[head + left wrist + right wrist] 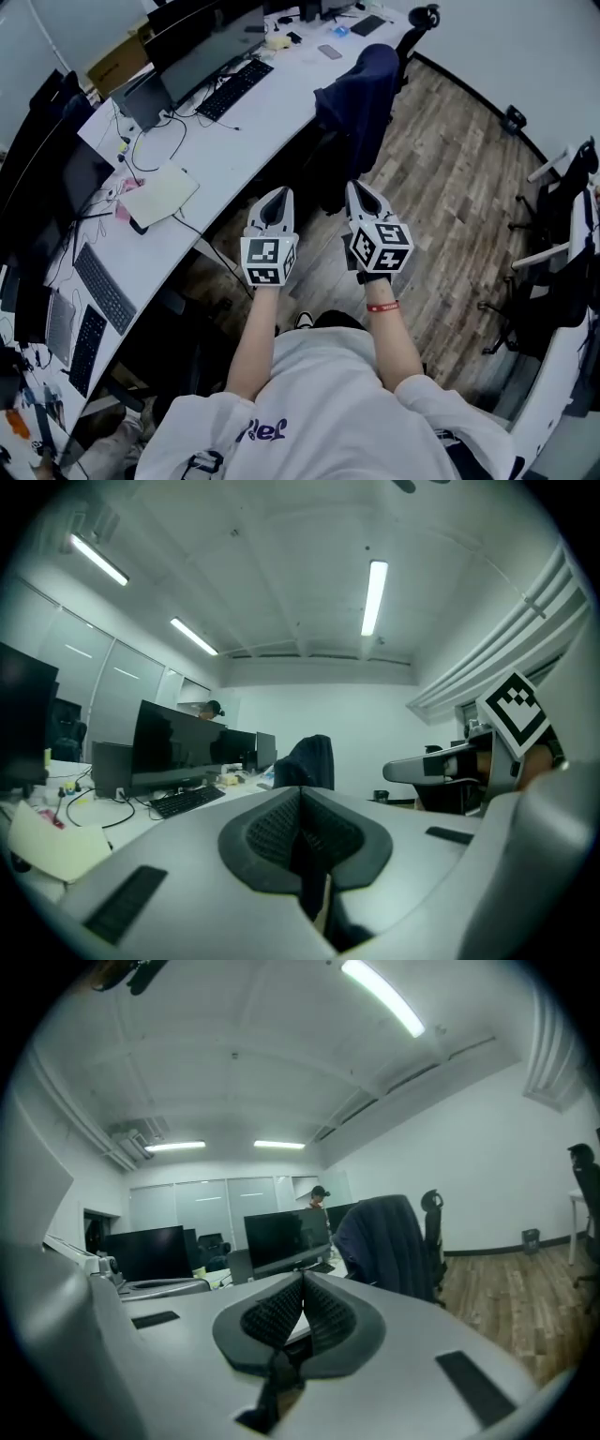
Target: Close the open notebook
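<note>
Cream notebook (159, 195) lies flat on desk (272, 103), looks shut; L gripper (278, 195) & R gripper (357, 189) jaws closed, empty.

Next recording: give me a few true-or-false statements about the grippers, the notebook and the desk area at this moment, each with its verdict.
1. The left gripper and the right gripper both have their jaws together with nothing between them. True.
2. The left gripper is touching the notebook. False: it is held out above the wooden floor, apart from the notebook.
3. A dark jacket hangs over the office chair at the desk. True.
4. The notebook lies on the floor. False: it lies on the white desk, near the monitors.
5. The red wristband is on the person's left wrist. False: it is on the right wrist.
</note>
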Available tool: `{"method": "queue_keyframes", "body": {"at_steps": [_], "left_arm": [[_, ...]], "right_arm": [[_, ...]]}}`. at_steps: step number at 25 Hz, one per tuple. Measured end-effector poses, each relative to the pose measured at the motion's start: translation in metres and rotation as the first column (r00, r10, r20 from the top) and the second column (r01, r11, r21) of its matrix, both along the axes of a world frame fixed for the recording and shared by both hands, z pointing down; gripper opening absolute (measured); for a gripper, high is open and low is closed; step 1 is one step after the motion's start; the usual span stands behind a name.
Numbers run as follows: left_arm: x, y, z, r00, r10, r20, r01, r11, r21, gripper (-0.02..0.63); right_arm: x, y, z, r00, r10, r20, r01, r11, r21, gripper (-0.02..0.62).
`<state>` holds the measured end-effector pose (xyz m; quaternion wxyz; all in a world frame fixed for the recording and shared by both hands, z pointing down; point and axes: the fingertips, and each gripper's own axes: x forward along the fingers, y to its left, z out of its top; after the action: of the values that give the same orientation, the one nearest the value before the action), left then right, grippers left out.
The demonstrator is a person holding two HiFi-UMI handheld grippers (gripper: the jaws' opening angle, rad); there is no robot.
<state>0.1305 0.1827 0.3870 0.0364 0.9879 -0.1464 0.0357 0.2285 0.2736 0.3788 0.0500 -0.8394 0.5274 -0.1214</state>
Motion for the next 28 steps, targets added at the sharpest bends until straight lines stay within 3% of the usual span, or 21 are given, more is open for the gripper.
{"method": "queue_keyframes", "body": {"at_steps": [7,11,17,22,28], "left_arm": [[-0.058,-0.076,0.024,0.985,-0.169,0.025,0.171,0.982,-0.08,0.02],[-0.086,-0.121,0.029,0.961,-0.275,0.029,0.277,0.957,-0.091,0.02],[-0.109,-0.171,0.031,0.921,-0.388,0.043,0.391,0.917,-0.084,0.02],[-0.132,-0.216,0.018,0.863,-0.503,0.046,0.505,0.862,-0.05,0.02],[-0.169,-0.257,0.012,0.77,-0.637,0.043,0.638,0.769,-0.033,0.02]], "right_arm": [[-0.053,-0.11,0.013,0.974,-0.225,0.037,0.226,0.974,-0.018,0.014],[-0.084,-0.159,0.025,0.938,-0.344,0.049,0.346,0.937,-0.04,0.014],[-0.1,-0.23,0.022,0.874,-0.482,0.058,0.484,0.875,-0.019,0.014],[-0.117,-0.294,0.011,0.807,-0.589,0.036,0.589,0.808,-0.008,0.014],[-0.146,-0.351,0.017,0.737,-0.675,0.024,0.675,0.735,-0.057,0.014]]}}
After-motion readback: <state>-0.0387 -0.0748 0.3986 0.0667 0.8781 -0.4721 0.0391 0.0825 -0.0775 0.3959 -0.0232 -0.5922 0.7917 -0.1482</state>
